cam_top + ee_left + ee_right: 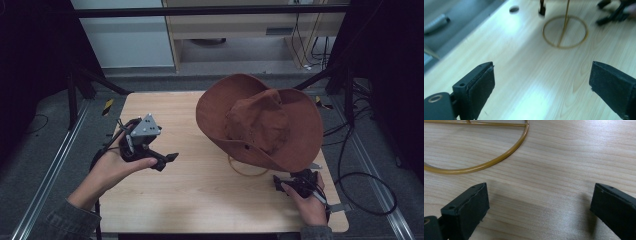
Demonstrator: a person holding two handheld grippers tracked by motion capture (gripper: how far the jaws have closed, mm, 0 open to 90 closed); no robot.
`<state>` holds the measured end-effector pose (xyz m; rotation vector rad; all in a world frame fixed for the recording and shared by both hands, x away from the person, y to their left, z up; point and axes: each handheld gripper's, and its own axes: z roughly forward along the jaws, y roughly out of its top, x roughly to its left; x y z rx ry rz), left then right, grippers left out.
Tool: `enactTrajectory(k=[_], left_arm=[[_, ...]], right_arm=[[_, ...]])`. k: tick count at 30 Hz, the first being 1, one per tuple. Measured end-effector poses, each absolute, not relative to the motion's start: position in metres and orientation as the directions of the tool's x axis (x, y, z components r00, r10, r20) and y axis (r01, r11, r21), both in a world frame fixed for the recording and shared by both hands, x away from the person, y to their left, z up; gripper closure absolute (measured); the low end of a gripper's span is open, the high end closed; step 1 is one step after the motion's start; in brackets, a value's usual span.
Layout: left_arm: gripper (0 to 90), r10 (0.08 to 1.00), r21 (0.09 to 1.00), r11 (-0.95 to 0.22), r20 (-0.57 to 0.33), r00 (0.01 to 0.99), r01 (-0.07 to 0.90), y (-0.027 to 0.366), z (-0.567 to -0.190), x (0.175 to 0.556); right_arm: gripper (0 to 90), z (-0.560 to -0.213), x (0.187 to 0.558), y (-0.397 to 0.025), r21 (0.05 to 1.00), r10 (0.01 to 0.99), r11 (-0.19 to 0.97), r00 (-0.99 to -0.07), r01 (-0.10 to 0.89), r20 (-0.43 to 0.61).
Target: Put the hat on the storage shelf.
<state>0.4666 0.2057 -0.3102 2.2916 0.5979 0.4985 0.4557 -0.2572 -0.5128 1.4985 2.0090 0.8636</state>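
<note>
High view: brown hat sits on a gold wire stand, ahead of the right gripper and well off from the left gripper, so neither bears weight. Left gripper view: jaws wide and empty, stand's ring base ahead on the table. Right gripper view: jaws wide, empty, low over the wood, ring just ahead-left, probably staged to steady the stand.

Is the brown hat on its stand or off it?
On. The hat sits raised above the table, over the gold wire stand.

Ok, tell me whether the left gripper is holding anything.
No: the left gripper has its fingers spread wide with only bare table between them.
</note>
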Motion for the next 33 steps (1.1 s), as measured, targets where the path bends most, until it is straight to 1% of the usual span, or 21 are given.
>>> enactTrajectory(k=[9,10,11,17,26,33], left_arm=[[5.9,0.588,0.666,-0.647,0.124,0.799,0.372,0.216,-0.386,0.483],[5.9,0.597,0.657,-0.646,0.116,0.794,0.390,0.217,-0.401,0.488],[5.9,0.597,0.657,-0.646,0.116,0.794,0.390,0.217,-0.401,0.488],[5.9,0.640,0.633,-0.630,0.095,0.762,0.450,0.233,-0.438,0.498],[6.0,0.691,0.616,-0.597,0.070,0.719,0.514,0.256,-0.466,0.500],[5.9,0.720,0.619,-0.570,0.060,0.691,0.540,0.267,-0.480,0.501]], right_arm=[[1.9,-0.513,0.456,-0.257,0.731,0.960,0.199,-0.281,0.652,-0.011],[1.9,-0.513,0.456,-0.257,0.731,0.960,0.200,-0.281,0.652,-0.011],[1.9,-0.513,0.456,-0.257,0.731,0.960,0.200,-0.281,0.652,-0.011],[1.9,-0.513,0.456,-0.257,0.731,0.959,0.201,-0.284,0.652,-0.011],[1.9,-0.513,0.456,-0.258,0.731,0.959,0.202,-0.284,0.651,-0.012],[1.9,-0.513,0.455,-0.257,0.731,0.959,0.202,-0.284,0.652,-0.011]])
